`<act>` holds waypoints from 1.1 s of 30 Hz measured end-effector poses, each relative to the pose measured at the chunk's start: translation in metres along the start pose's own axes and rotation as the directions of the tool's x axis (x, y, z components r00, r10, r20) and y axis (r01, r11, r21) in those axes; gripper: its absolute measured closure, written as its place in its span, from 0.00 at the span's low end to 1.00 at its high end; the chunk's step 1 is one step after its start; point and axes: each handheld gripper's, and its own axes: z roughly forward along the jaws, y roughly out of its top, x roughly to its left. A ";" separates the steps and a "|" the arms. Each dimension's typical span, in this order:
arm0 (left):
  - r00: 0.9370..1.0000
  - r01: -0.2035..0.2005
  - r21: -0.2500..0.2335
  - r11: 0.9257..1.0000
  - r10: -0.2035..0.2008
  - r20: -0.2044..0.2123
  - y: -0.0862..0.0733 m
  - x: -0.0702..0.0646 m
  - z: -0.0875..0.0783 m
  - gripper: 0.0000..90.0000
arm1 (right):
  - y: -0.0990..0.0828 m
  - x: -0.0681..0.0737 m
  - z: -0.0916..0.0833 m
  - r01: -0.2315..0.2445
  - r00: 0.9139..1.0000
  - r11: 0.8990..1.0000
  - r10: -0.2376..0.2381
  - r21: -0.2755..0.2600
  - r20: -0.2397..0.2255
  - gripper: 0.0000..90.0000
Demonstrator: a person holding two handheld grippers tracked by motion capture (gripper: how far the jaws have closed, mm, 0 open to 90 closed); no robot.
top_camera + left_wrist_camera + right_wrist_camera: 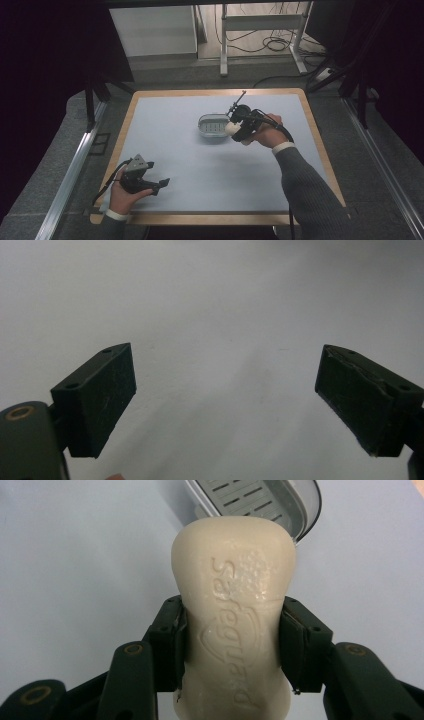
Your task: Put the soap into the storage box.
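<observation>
Grey carpet point(60, 145), white desk legs point(223, 45), floor cables point(272, 42)

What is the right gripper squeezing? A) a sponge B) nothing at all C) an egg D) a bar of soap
D: in the right gripper view, the right gripper is shut on a cream bar of soap with raised lettering, near a slotted soap dish.

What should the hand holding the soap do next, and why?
Probably carry the soap a little farther over the dish and lower it in. The right gripper is shut on the soap's narrow middle, and the slotted dish sits just ahead of it with nothing seen inside. The left gripper is open and off to the side, so it isn't needed.
</observation>
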 end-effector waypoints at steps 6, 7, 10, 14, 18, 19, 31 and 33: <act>1.000 -0.002 0.002 1.000 0.002 0.004 0.000 -0.001 0.001 0.11 | 0.005 -0.004 0.002 0.002 1.000 1.000 -0.002 -0.004 0.003 0.55; 1.000 -0.004 0.004 1.000 0.004 0.003 0.000 -0.001 0.001 0.11 | 0.005 -0.005 0.003 0.002 1.000 1.000 -0.002 -0.003 0.003 0.55; 1.000 -0.004 0.002 1.000 0.004 0.004 0.000 0.000 0.001 0.11 | 0.008 -0.006 0.006 0.014 1.000 1.000 -0.014 0.001 0.001 0.55; 1.000 -0.005 0.002 1.000 0.005 0.004 0.000 0.000 0.001 0.11 | 0.011 -0.009 0.010 0.020 1.000 1.000 -0.020 0.002 0.002 0.55; 1.000 -0.006 0.005 1.000 0.006 0.005 0.000 -0.001 0.002 0.11 | 0.015 -0.011 0.014 0.023 1.000 1.000 -0.023 0.001 0.002 0.55; 1.000 -0.007 0.006 1.000 0.007 0.005 0.000 -0.001 0.002 0.11 | 0.016 -0.012 0.015 0.027 1.000 1.000 -0.027 0.002 -0.002 0.55; 1.000 -0.007 0.007 1.000 0.007 0.011 0.000 -0.001 0.003 0.11 | 0.024 -0.020 0.021 0.027 1.000 1.000 -0.027 -0.010 -0.001 0.55; 1.000 -0.007 0.006 1.000 0.007 0.011 0.000 -0.001 0.003 0.11 | 0.025 -0.021 0.022 0.029 1.000 1.000 -0.029 -0.010 -0.004 0.55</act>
